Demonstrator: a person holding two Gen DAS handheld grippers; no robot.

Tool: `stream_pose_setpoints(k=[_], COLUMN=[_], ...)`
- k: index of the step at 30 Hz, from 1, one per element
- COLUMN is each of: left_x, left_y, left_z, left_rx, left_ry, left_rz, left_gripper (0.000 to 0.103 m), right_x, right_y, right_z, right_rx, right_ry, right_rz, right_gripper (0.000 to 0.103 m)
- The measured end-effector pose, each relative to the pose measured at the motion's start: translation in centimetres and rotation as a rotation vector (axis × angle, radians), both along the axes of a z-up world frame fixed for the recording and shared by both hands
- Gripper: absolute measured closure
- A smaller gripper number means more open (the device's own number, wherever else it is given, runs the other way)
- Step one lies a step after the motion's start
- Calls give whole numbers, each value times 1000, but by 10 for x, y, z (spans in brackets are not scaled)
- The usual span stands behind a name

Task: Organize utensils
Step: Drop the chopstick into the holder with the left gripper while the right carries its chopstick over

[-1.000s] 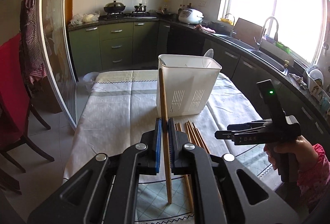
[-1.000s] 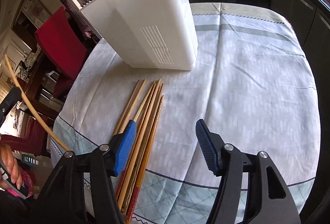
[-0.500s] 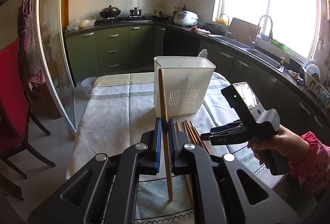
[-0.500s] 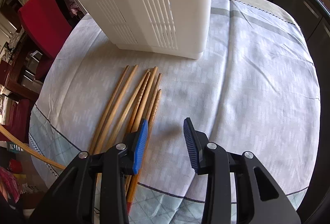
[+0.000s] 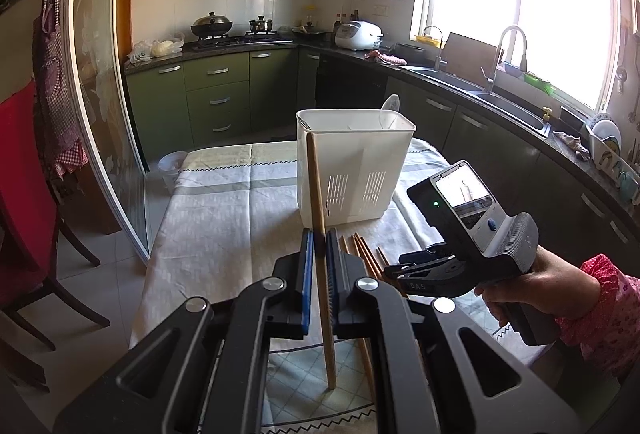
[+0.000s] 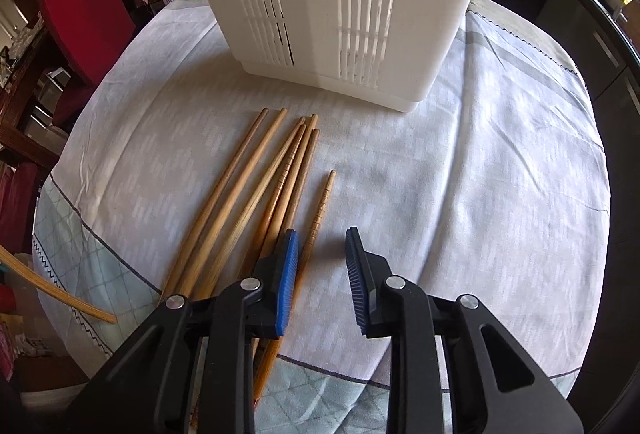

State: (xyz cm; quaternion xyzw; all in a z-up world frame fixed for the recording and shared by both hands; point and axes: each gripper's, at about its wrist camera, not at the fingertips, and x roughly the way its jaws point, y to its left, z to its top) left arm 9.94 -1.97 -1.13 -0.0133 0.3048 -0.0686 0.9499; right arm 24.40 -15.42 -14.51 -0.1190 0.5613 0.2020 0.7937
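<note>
Clearly, in the left wrist view, the left gripper [image 5: 318,270] is clamped on one smooth, round wooden chopstick [image 5: 319,254], held nearly upright, probably ready for dropping into the slotted white plastic holder [image 5: 352,170] just ahead.

In the right wrist view, the right gripper [image 6: 322,274] has just been closing, jaws now narrow, straddling a ridged loose chopstick [image 6: 320,212] not yet pinched; the chopstick bundle [image 6: 248,202] lies fanned on the woven tablecloth [image 6: 480,174] left of its tips.
</note>
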Motion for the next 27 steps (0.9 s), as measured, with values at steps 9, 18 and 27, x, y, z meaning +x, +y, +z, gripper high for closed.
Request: stream_pose_setpoints(k=[9,18,27], left_x=[-1,-2,-3], left_y=[0,-1,0], left_z=[0,1,0], left_rx=[2,0,0], left_ry=[-2,-2,-6], left_rz=[-1,1,0], left_gripper=[96,96,96], right_x=[-7,-25,-86], right_y=[23,-10,-62], right_z=[-6,45,117], right_rx=[-26,189,370], right_ry=[-28,-157,-405], right_rz=[40,-5,-31], right_gripper=[96,97,97])
